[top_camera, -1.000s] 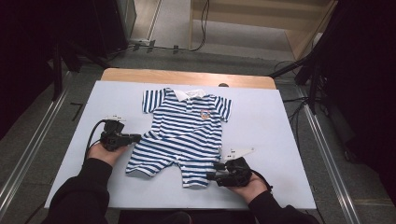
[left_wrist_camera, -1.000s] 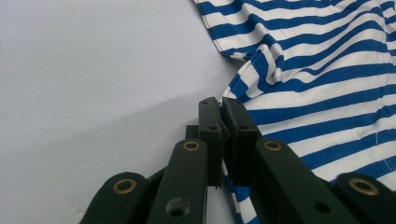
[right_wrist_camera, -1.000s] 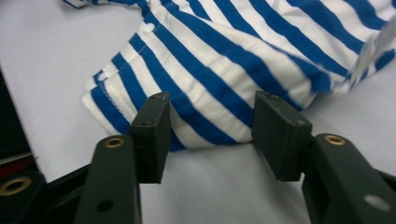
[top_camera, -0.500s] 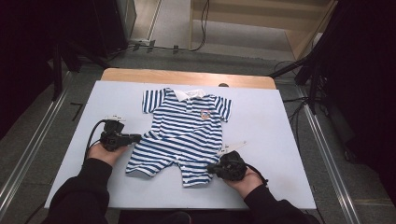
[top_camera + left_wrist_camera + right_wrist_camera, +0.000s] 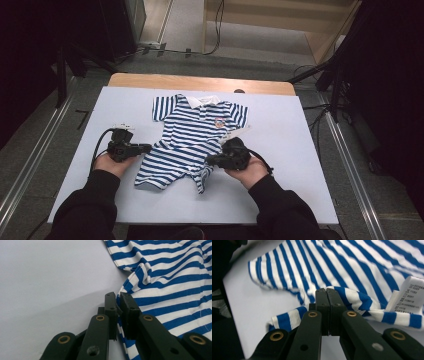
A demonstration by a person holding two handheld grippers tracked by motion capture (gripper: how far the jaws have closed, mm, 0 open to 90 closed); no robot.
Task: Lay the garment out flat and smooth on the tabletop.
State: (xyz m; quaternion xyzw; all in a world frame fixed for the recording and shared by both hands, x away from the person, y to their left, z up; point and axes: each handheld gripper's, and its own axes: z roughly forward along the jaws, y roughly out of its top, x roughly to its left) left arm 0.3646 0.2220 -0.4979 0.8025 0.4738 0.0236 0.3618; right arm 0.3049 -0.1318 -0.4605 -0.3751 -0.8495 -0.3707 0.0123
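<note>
Two tongs grip the striped romper [image 5: 192,142] on the worktop [image 5: 300,150]; from above, my right tongs [image 5: 212,161] have carried its edge inward, starting a fold; left tongs [image 5: 118,298] pinch its side hem; right tongs [image 5: 327,291] have just clamped onto cloth.

A white table top [image 5: 300,165] carries everything here, with a strip of bare wood [image 5: 200,82] showing along its far edge. Lying on it, near the middle, there's a blue-and-white striped baby romper [image 5: 192,137], collar toward the far side, legs toward the near side. Most of it lies flat; the near right leg is rumpled and folded over. A white care label [image 5: 409,293] shows at that fold.
</note>
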